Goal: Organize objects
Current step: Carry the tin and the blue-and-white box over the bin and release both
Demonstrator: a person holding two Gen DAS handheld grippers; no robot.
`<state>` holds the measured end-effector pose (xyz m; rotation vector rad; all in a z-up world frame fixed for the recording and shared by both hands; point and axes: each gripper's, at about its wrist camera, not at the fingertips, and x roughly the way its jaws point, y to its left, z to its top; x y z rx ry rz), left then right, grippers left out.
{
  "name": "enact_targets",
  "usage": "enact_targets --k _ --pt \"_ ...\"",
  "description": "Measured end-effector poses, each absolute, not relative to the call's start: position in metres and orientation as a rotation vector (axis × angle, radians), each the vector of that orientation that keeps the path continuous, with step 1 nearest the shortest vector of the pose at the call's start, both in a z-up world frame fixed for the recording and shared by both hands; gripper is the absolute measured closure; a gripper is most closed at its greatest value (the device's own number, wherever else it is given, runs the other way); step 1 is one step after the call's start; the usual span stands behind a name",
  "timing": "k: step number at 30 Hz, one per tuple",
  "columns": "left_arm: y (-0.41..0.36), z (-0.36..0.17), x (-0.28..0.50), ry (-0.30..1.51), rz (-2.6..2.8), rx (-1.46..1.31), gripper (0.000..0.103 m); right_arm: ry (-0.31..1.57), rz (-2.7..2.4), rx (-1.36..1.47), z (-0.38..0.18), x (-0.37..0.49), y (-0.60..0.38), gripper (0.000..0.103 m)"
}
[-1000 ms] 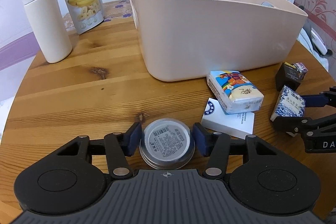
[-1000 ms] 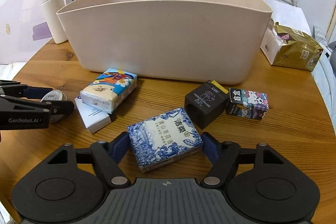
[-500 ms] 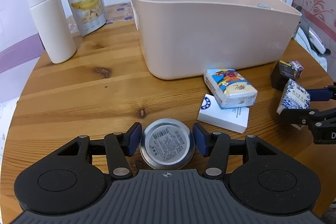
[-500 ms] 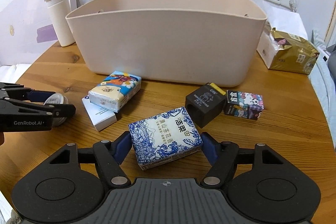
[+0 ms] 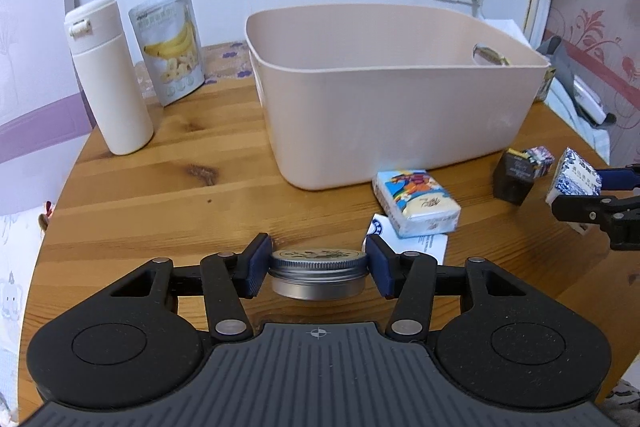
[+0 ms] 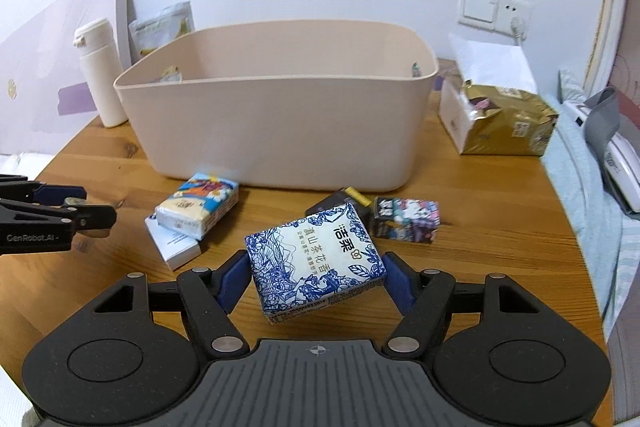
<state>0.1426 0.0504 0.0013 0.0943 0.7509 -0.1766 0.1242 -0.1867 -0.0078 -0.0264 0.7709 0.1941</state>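
Left tool (image 5: 318,269) is clamped on the round tin (image 5: 318,273), raised off the table (image 5: 160,195). Right tool (image 6: 316,277) is clamped on the blue-patterned tissue pack (image 6: 316,267), tilted. The bin (image 6: 276,123) lies ahead. Risk: the soft, tilted pack may slip out; the smooth tin may rotate.
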Motion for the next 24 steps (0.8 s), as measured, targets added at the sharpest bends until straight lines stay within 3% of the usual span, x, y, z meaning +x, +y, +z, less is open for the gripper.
enact_targets --k 24 --pt "0.047 0.089 0.146 0.532 -0.206 0.115 0.050 0.609 0.133 -0.015 0.047 0.131 -0.211 0.034"
